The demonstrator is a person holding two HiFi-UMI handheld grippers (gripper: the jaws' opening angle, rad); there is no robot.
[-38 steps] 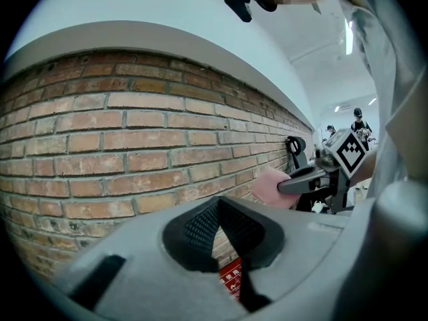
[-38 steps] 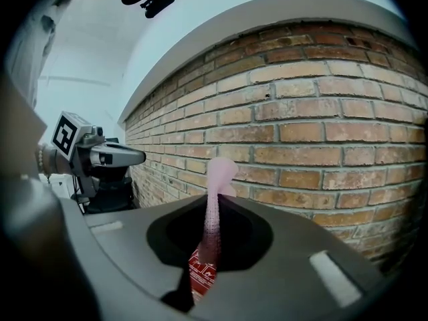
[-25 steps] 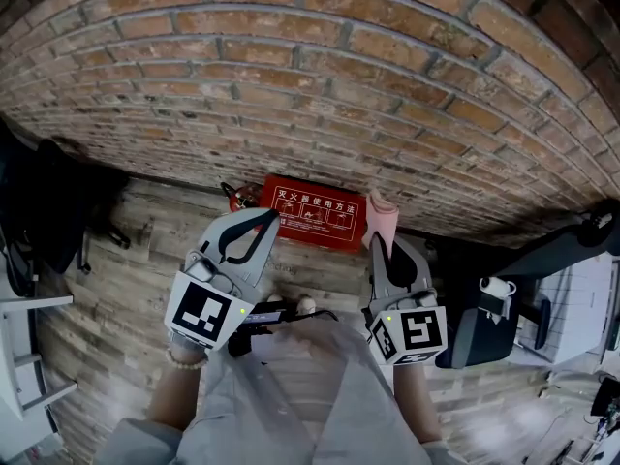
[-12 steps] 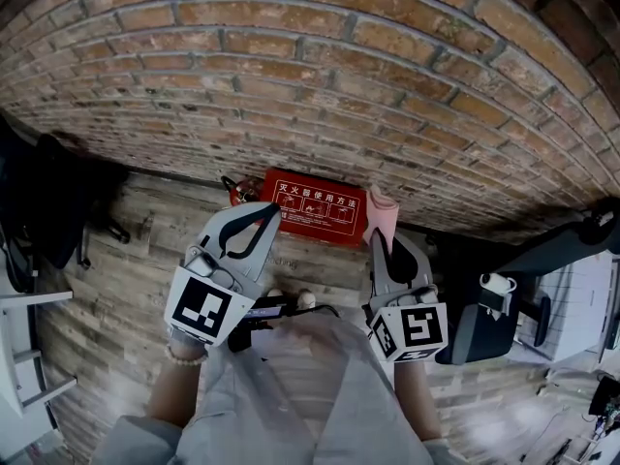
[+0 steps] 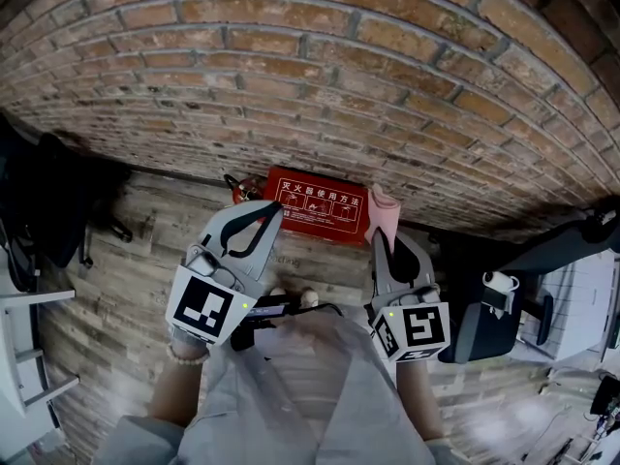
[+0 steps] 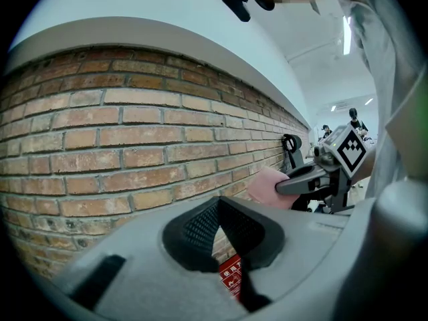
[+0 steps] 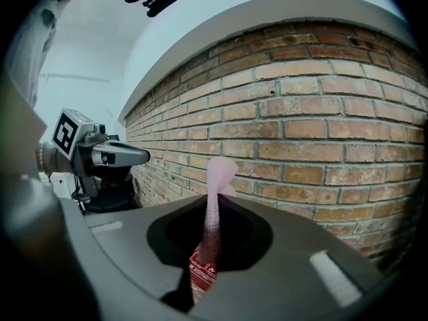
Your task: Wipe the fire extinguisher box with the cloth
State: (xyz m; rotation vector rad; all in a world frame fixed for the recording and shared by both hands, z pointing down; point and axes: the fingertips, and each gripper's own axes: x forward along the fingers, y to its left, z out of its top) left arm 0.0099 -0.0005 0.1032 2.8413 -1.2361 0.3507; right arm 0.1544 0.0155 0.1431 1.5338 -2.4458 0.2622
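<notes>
Brick wall (image 5: 387,85) backs the extinguisher box (image 5: 318,204) — right tongs (image 5: 380,229) pinch cloth (image 5: 381,206) beside it, left tongs (image 5: 269,213) closed.

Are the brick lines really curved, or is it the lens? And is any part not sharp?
Head view: the lens bends the straight courses of the brick wall into arcs; the fire extinguisher box is fairly sharp. Right gripper view: same bending, dark corners; the cloth is clear. Left gripper view: dark corners too.
</notes>
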